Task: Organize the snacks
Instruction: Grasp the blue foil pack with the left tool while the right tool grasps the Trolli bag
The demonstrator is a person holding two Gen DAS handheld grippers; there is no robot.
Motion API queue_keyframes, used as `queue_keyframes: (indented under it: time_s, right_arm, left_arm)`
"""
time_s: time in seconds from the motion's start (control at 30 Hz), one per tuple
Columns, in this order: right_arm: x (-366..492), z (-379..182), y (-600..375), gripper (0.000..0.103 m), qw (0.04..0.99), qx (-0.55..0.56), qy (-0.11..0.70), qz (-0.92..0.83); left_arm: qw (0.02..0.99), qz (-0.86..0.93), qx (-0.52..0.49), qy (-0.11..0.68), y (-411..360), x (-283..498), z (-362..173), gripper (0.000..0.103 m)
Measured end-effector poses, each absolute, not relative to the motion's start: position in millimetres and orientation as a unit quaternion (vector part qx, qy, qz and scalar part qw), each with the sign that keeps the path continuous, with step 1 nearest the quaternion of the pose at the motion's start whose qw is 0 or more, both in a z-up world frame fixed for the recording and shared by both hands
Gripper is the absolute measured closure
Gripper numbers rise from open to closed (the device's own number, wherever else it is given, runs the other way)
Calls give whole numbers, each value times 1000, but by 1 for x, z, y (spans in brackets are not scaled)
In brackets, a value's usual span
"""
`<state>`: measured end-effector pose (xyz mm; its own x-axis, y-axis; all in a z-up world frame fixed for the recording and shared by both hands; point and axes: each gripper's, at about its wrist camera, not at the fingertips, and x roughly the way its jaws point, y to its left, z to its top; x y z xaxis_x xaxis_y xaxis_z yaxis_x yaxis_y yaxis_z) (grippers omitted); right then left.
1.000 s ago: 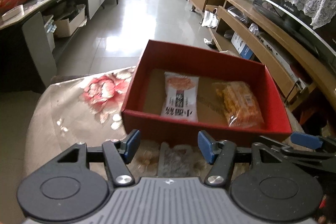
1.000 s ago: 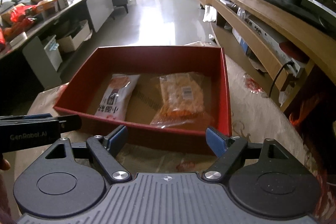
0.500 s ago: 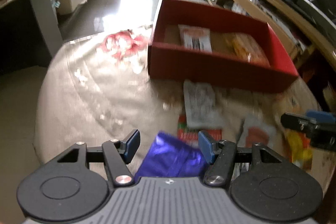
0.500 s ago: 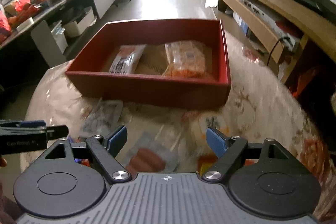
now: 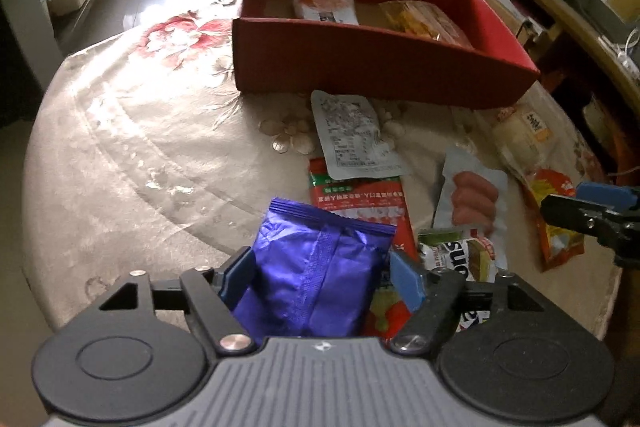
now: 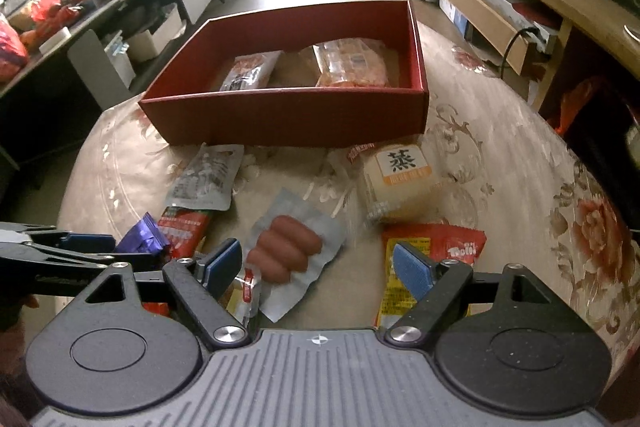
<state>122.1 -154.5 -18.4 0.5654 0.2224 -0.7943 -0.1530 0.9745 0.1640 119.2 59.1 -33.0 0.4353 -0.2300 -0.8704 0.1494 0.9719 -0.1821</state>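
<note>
The left gripper [image 5: 320, 273] pointed steeply down at the table, its jaws opening, with a purple foil packet [image 5: 316, 275] lying between the two blue pads; the pads stood at the packet's sides, and whether they touched it could not be told. Just beyond and to the right of that gripper lay a red-and-green packet [image 5: 360, 199], partly under a grey printed pouch [image 5: 352, 135] further ahead. A green-and-white wrapper [image 5: 460, 255] sat close to its right finger.

The right gripper [image 6: 318, 265] hovered with its jaws spread fairly wide and nothing held. A clear sausage pack [image 6: 290, 253] lay just ahead of its left pad, and a red-and-yellow snack bag [image 6: 436, 247] lay under its right pad. Ahead and slightly right sat a pale wrapped cake [image 6: 400, 179].

Well ahead of both grippers stood the red box [image 6: 288, 115] on the flowered tablecloth [image 6: 520, 187], holding a white-and-orange packet [image 6: 248, 71] and a clear orange snack bag [image 6: 352, 63].
</note>
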Motion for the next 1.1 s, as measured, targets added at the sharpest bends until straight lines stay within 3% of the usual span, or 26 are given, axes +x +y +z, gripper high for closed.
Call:
queue_keyframes:
  time_s: [0.63,0.9,1.0,1.1]
  right_arm:
    - [123,-24,-171,16,879,51,466,91]
    - [124,-28,-183,15,876,56,473,82]
    - [124,-29,-188,15,874,58,476,77]
    - [124,-31,-196,14,873,62,479,71]
  left_arm:
    - [832,-111,-74,539,68,119,-41,20]
    - [836,-105,-52,535,58,117,-44,9]
    - [836,-106,-47,536,55,113,-44,10]
    - [839,-104,-58,531,59,107,-41,27]
